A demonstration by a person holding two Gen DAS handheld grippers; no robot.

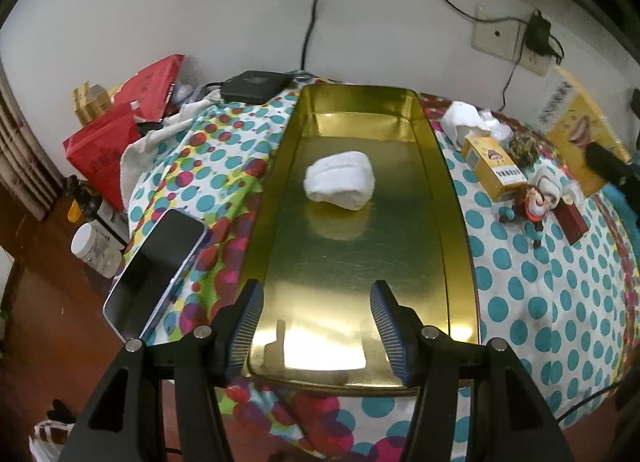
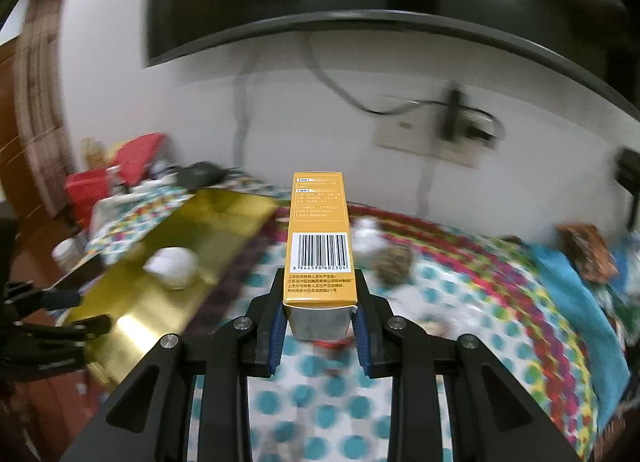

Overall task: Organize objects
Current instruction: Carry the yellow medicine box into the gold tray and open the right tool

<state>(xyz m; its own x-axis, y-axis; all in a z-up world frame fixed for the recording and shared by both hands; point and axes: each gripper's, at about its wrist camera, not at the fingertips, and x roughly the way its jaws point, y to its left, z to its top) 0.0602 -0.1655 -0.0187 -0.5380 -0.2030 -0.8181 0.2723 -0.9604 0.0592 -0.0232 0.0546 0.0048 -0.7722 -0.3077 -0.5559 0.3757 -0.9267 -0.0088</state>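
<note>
Right gripper (image 2: 320,302) is up off the desk with its jaws clenched on the near end of a tall orange box (image 2: 319,230). The box juts straight out ahead of the camera. That end-on grip looks chosen so the long box can be laid down flat without the jaws fouling anything.

Over on the left half of the desk sits the gold tin tray (image 2: 224,218), long side running from the near edge to the wall edge. It looks like the collecting spot. A white rolled cloth (image 1: 340,180) already lies in its middle, with bare metal all round it, so there's plenty of room for the box.

Left gripper (image 1: 316,290) hovers over the tray's near end, jaws released with nothing between them. My guess is it's ready to steady the tin or simply waiting its turn.

A dark phone (image 1: 160,262) lies just beside the tray on the spotted cloth (image 1: 540,282), towards the desk's left edge. A small figurine (image 1: 538,202) stands right of the tray, not yet tidied.

As for writing, the box's upper face carries a barcode numbered 6944598602304, with lines of Chinese print below it. The bracketed headings higher up are too small to read.
</note>
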